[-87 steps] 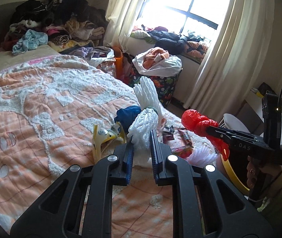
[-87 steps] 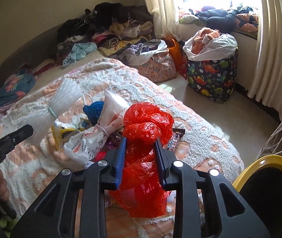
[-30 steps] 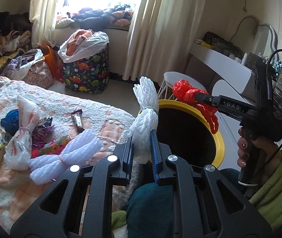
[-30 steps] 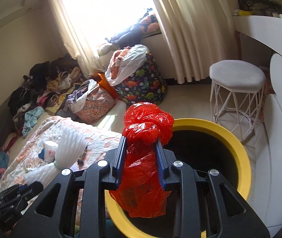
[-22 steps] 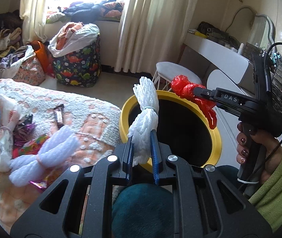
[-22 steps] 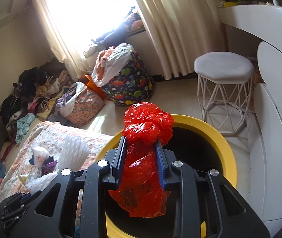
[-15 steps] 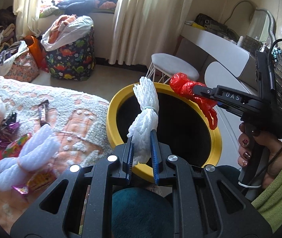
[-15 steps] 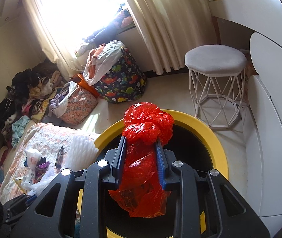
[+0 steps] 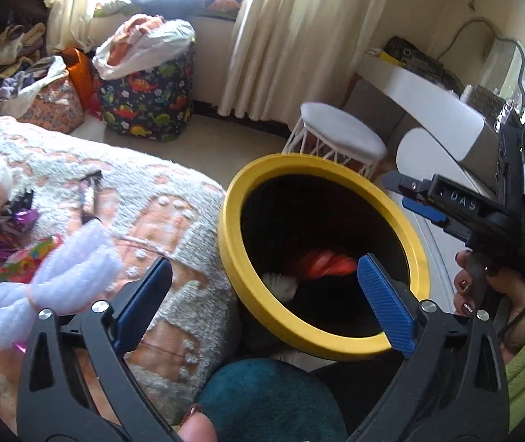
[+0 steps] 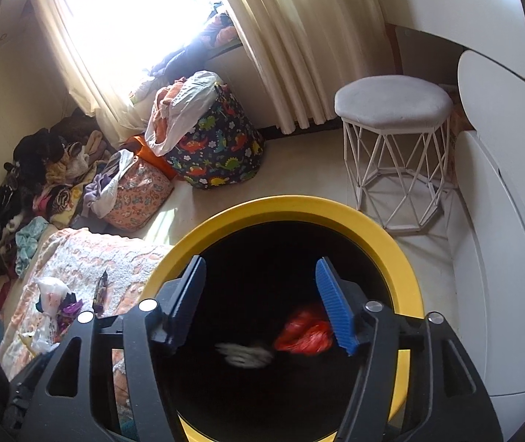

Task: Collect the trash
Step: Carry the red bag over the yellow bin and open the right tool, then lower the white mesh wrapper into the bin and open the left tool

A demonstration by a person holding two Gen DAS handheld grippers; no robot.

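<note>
Both grippers hang over the yellow-rimmed black bin (image 9: 230,228), jaws apart, nothing between them. Left gripper (image 9: 262,280) is released wide: its jaws have just been opening, and the white foam net (image 9: 281,284) it clamped half a second ago now lies inside the bin, low against the near-left inner wall, below and between the blue pads (image 9: 384,304), touching neither. Right gripper (image 10: 260,294) is also released, jaws just been opening, less wide than the left; the red plastic bag (image 10: 305,333) it gripped half a second ago now sits on the bin floor, below the right pad and clear of it, just right of the foam net (image 10: 244,355), which is blurred in the right wrist view. In the left wrist view the red bag (image 9: 323,263) shows deeper in the bin than the net, and the right gripper (image 9: 415,199) sits over the bin's far-right rim, held by a hand (image 9: 483,287) with painted nails and a green sleeve. Left of the bin lies the bed blanket (image 9: 159,206) with uncollected trash: a second white foam net (image 9: 45,280), shiny wrappers (image 9: 23,258) and a snack bar wrapper (image 9: 91,195). Beyond the bin stand a white stool (image 10: 395,110) and a dinosaur-print laundry bag (image 10: 214,147). Compared with half a second ago, both items went from clamped above the bin to lying in it.
</note>
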